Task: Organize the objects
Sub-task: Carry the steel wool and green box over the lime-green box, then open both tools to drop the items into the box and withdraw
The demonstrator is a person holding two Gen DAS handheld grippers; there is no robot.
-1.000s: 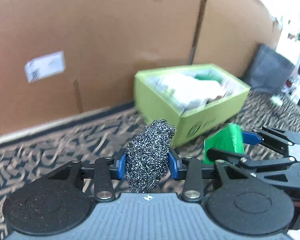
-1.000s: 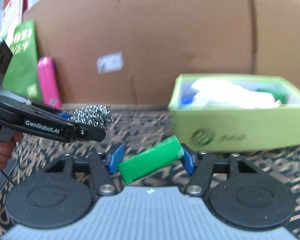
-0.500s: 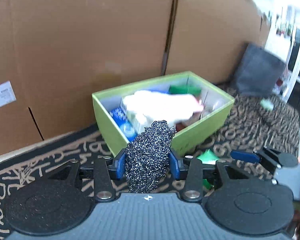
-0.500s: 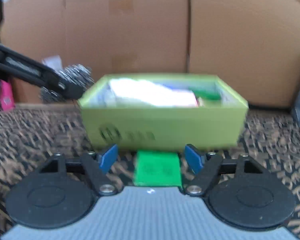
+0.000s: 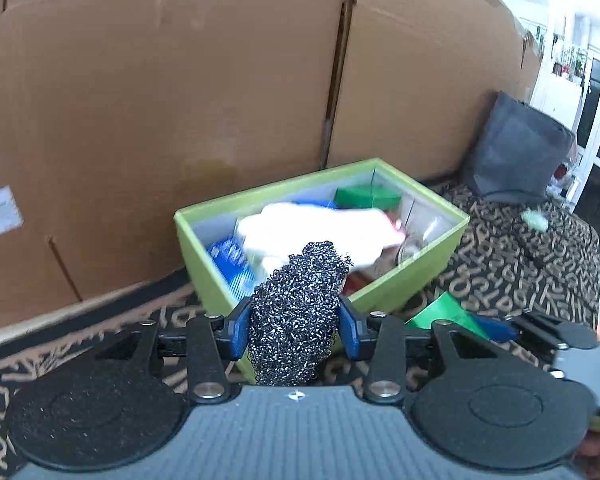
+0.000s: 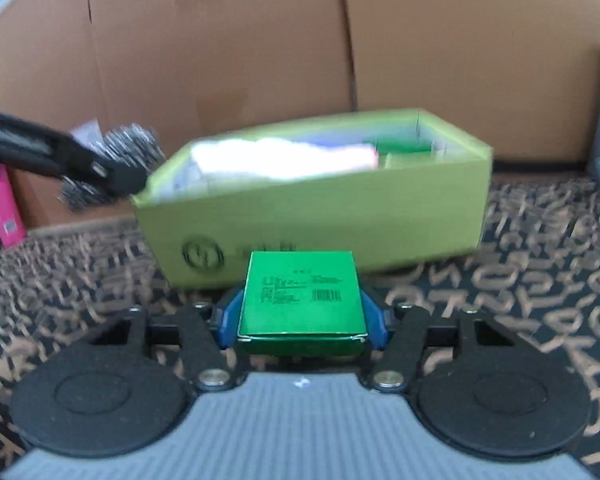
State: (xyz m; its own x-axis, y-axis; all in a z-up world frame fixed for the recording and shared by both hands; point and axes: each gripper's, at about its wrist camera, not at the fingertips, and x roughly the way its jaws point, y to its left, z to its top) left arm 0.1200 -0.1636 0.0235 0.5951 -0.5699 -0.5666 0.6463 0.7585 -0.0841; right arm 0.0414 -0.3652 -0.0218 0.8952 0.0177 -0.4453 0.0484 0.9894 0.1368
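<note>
Gripping a steel scourer (image 5: 296, 316) between its blue pads, the left gripper (image 5: 294, 330) is hanging at the near left corner of the lime-green box (image 5: 404, 284). The right gripper (image 6: 302, 320) is clamping a flat green carton (image 6: 302, 296) just in front of the box's long side (image 6: 340, 216). Something white (image 5: 320, 232), perhaps a cloth, is blurring across the box's contents, hiding most of them.

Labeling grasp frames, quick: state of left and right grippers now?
Left gripper: closed on the dark steel-wool scouring ball.
Right gripper: closed on the small flat green cardboard box.
</note>
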